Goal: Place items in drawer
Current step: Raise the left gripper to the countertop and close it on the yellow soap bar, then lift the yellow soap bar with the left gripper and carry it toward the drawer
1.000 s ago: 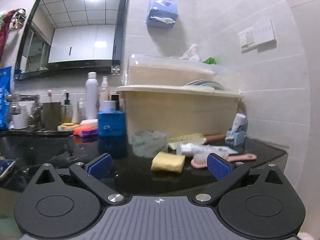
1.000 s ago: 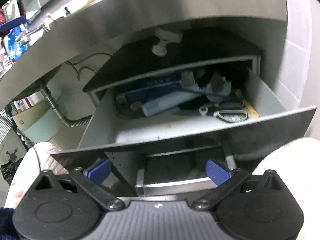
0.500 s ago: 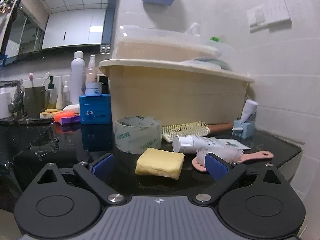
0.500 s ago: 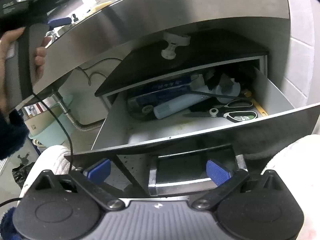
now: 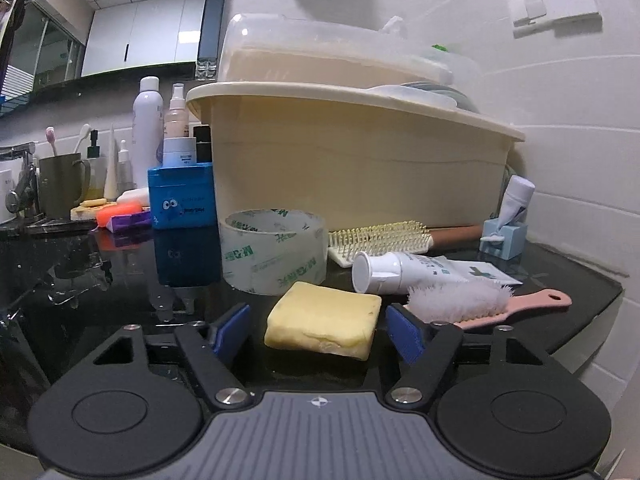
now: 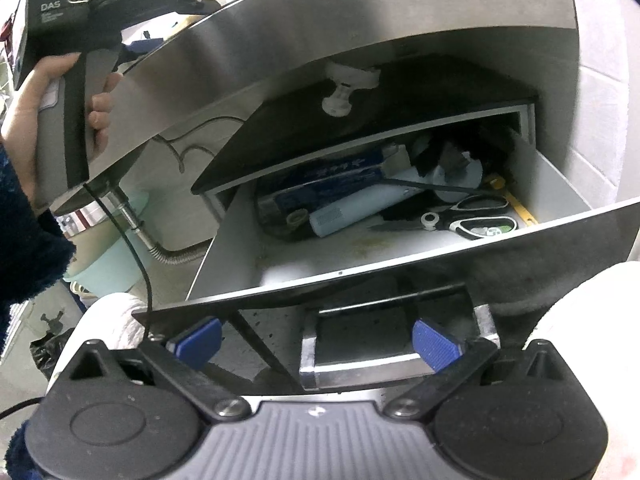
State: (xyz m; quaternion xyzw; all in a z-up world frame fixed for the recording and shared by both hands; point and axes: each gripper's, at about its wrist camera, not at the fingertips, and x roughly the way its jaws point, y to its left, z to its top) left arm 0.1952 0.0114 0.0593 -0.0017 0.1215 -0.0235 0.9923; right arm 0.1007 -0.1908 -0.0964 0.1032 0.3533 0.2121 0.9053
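In the left wrist view, a yellow soap bar lies on the black counter, between the fingertips of my open left gripper, not clamped. Behind it stand a tape roll, a white tube, a pink-handled brush and a hairbrush. In the right wrist view, the drawer is pulled open, holding scissors, a blue tube and a box. My open right gripper sits at the drawer's metal handle.
A beige tub with a clear lid fills the back of the counter. A blue box, bottles and a cup stand at left. The tiled wall is at right. The left gripper's handle shows above the drawer.
My left gripper has moved forward and lower, bringing the soap bar between its fingertips. The drawer stands further out and fills more of the right wrist view.
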